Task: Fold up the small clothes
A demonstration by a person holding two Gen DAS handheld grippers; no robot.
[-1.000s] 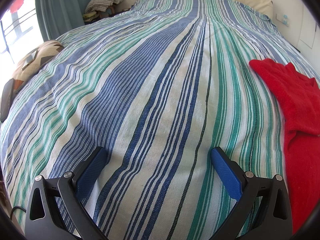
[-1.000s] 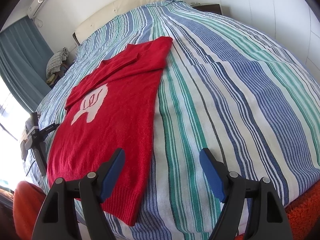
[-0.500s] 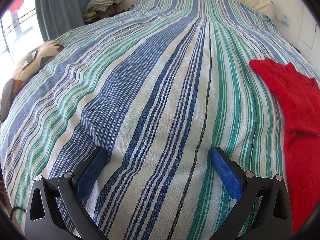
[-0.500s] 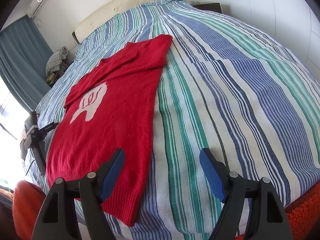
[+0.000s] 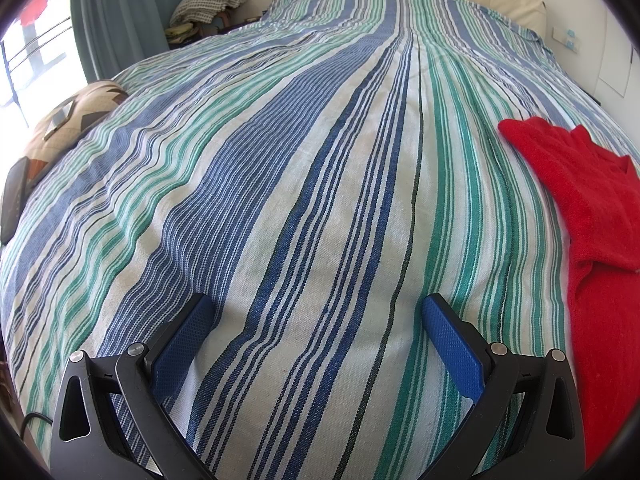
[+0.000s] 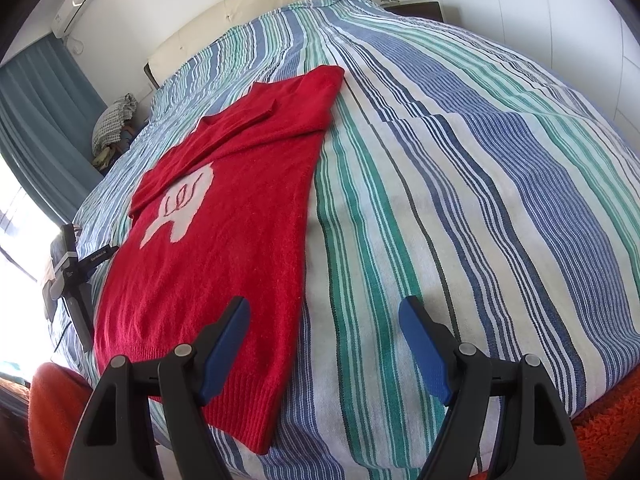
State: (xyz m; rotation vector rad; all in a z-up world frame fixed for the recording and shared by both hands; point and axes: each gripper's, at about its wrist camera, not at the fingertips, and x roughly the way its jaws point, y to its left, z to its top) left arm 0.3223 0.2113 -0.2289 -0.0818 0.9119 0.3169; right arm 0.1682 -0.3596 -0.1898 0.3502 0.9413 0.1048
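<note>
Pre-grasp: both grippers released, hovering over the bed [image 5: 320,200]. Red sweater [image 6: 224,240] under right gripper [image 6: 324,320], sleeves partly folded. Next: grab hem.

Striped bedspread [image 5: 280,200], teal curtain [image 5: 120,8], perhaps a folded blanket [image 5: 208,0].

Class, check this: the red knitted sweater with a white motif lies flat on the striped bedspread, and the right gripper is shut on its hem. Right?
Not quite. In the right wrist view the right gripper is open above the red knitted sweater, gripping nothing. The sweater does lie flat on the striped bedspread.
</note>
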